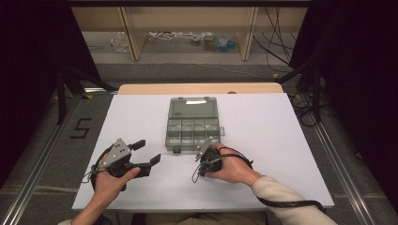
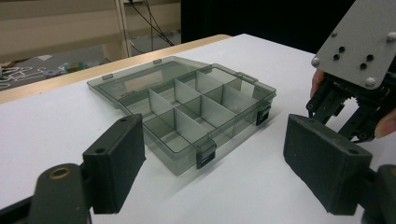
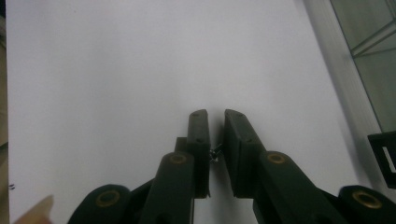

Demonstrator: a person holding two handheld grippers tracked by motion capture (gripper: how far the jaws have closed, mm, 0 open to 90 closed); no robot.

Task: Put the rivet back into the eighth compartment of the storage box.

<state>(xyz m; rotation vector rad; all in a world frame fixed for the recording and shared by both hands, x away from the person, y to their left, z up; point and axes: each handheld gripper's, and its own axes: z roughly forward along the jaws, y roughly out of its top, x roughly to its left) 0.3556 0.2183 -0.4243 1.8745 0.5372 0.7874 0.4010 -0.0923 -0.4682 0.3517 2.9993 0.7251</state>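
- Clearly tiny, a small dark metal piece [image 3: 215, 154] sits pinched between the right gripper [image 3: 215, 116] jaws, low over the white desk [image 1: 141, 122]; it looks light, stiff and easily dropped, so a pad-tip hold suits it.
- Just beside stands an open, smoky translucent plastic organiser box [image 2: 187, 105], rigid, with thin dividers and black latches.
- Farther left, the left gripper [image 2: 212, 154] jaws stand spread, empty.

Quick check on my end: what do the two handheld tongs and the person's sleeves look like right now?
Both tongs are black. The left tongs carry a grey three-cornered plate on top and have broad, flat, rectangular pads. The right tongs have brass-coloured pivot rivets and a grey plate with dark holes and silver screws. A black cable loops from them across a cream sleeve.
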